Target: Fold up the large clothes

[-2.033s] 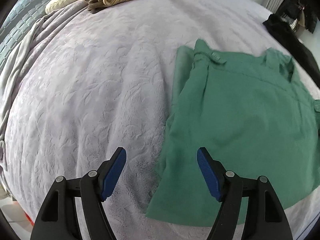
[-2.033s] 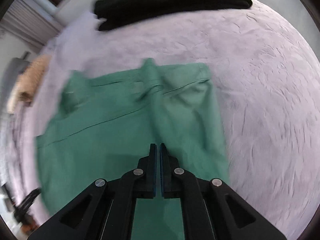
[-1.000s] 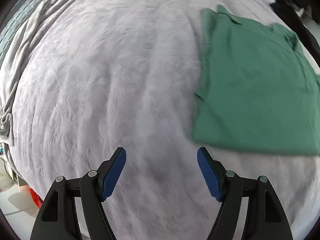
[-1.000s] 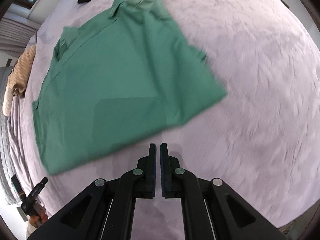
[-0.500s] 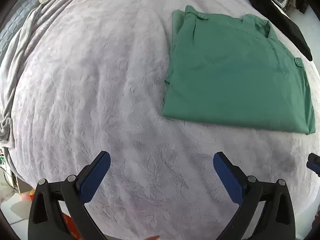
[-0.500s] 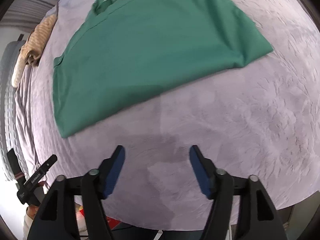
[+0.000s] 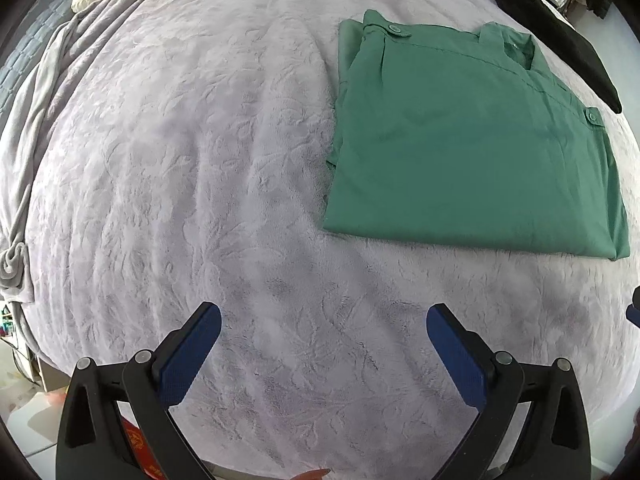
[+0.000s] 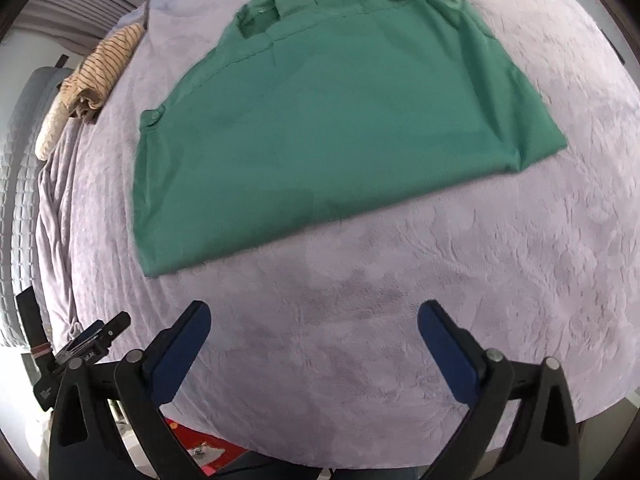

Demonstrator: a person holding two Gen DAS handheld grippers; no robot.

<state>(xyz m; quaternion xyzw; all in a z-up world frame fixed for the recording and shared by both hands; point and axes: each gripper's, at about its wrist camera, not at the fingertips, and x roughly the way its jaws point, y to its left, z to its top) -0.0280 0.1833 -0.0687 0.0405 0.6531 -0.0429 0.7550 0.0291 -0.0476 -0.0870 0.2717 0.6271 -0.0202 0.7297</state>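
A green shirt [image 7: 460, 140] lies folded flat on the lilac bed cover [image 7: 180, 160], collar at the far side, sleeves tucked under. In the right wrist view the same shirt [image 8: 328, 120] fills the upper middle. My left gripper [image 7: 324, 314] hangs open above bare cover, short of the shirt's near left corner, nothing between its blue pads. My right gripper [image 8: 314, 310] is over bare cover in front of the shirt's near edge. Its jaws are opening wide, with nothing between them.
A striped beige garment [image 8: 104, 68] lies folded at the far left of the bed, beside a grey blanket [image 7: 36, 92]. A black garment [image 7: 560, 28] lies beyond the shirt at the far right. The bed's near edge and the floor [image 8: 200, 448] show below the grippers.
Both grippers have drawn back from the shirt toward the bed's near edge and risen. The right gripper went from shut to wide open; the left one widened too.
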